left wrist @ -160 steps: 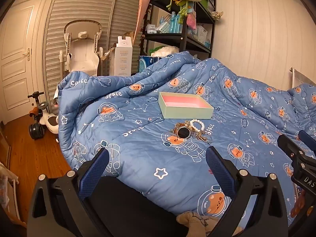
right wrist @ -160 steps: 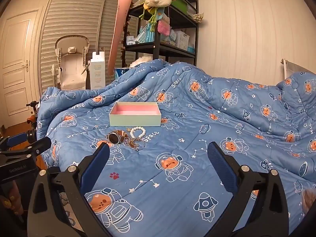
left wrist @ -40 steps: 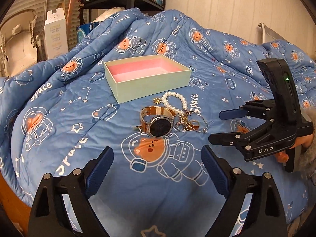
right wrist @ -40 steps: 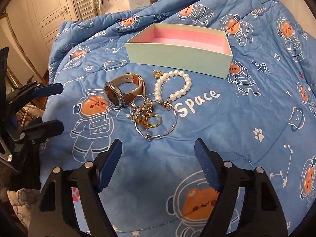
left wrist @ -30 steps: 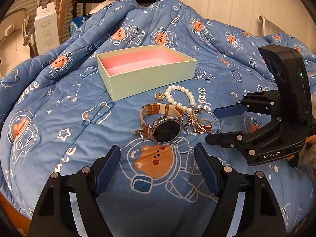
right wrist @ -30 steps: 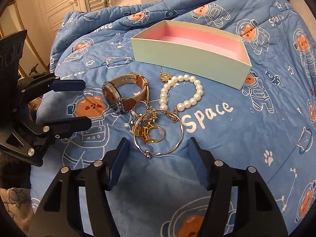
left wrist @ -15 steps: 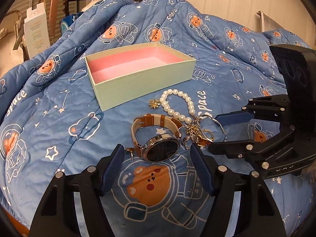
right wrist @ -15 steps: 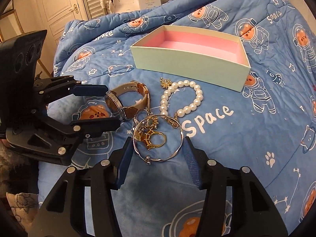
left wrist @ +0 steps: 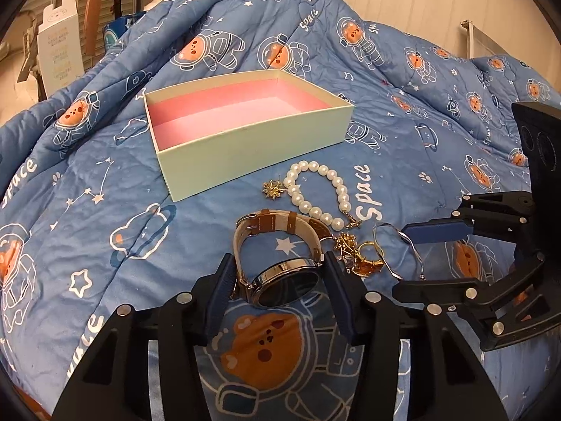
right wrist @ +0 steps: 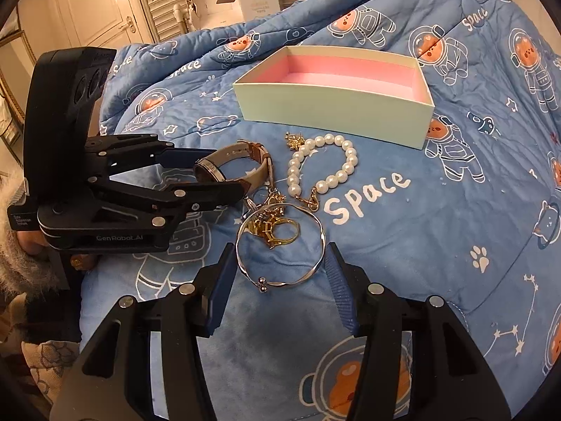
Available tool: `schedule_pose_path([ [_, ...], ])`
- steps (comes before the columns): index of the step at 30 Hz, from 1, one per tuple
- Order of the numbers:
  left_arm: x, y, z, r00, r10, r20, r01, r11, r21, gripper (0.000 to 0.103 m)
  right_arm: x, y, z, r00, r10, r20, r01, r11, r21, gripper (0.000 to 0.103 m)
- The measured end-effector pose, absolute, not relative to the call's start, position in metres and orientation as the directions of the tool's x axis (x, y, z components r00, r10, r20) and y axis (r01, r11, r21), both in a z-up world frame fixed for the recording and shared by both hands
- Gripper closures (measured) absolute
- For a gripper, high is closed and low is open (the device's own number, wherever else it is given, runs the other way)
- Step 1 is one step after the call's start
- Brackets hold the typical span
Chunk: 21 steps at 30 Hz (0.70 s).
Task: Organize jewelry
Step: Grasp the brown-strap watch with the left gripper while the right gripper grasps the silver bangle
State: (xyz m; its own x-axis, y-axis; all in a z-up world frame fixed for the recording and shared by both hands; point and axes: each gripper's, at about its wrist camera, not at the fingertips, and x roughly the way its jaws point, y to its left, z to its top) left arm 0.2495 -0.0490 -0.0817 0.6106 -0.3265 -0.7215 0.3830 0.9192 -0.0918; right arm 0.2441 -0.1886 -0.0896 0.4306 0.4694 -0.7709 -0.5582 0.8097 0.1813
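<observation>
Currently left gripper (left wrist: 278, 282) jaws parted, straddling the leather-strap watch (left wrist: 280, 249); right gripper (right wrist: 278, 275) likewise around the twisted silver bangle (right wrist: 280, 244). Pink-lined rectangular box (left wrist: 252, 140) at 12 o'clock holds nothing.

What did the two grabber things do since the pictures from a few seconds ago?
Both came down from far back to the jewelry pile. The left gripper narrowed its fingers around the brown-strapped silver wristwatch, apparently not yet gripping. The right gripper narrowed around the thin silver bangle. The white pearl bracelet, gold rings and the empty pink-lined pale green box stayed put on the blue quilt.
</observation>
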Motion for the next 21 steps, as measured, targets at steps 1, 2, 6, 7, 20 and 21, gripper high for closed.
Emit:
schedule_pose_path([
  [1,0.249,-0.048,-0.081,0.612,-0.329,-0.719,0.381,0.919,-0.097,0.054,0.244,-0.189,-0.089,0.430,0.471,-0.771,-0.558,0.809,0.183,0.051],
  [2,0.248,-0.047,-0.081,0.614,-0.332,-0.716,0.379,0.920,-0.102,0.054,0.244,-0.188,-0.089,0.429,0.472,-0.770,-0.558,0.809,0.185,0.051],
  [6,0.245,-0.043,-0.079,0.620,-0.350,-0.702,0.374,0.919,-0.129,0.054,0.243,-0.188,-0.087,0.430,0.477,-0.767,-0.558,0.808,0.190,0.051],
  [7,0.244,-0.042,-0.079,0.621,-0.354,-0.699,0.371,0.918,-0.136,0.054,0.243,-0.188,-0.087,0.429,0.478,-0.766,-0.558,0.808,0.192,0.051],
  [20,0.236,-0.024,-0.052,0.640,-0.424,-0.641,0.369,0.901,-0.228,0.055,0.252,-0.187,-0.061,0.414,0.516,-0.750,-0.582,0.784,0.218,0.051],
  [21,0.238,-0.023,-0.048,0.644,-0.425,-0.636,0.370,0.901,-0.228,0.055,0.256,-0.187,-0.056,0.415,0.518,-0.748,-0.585,0.782,0.217,0.051],
])
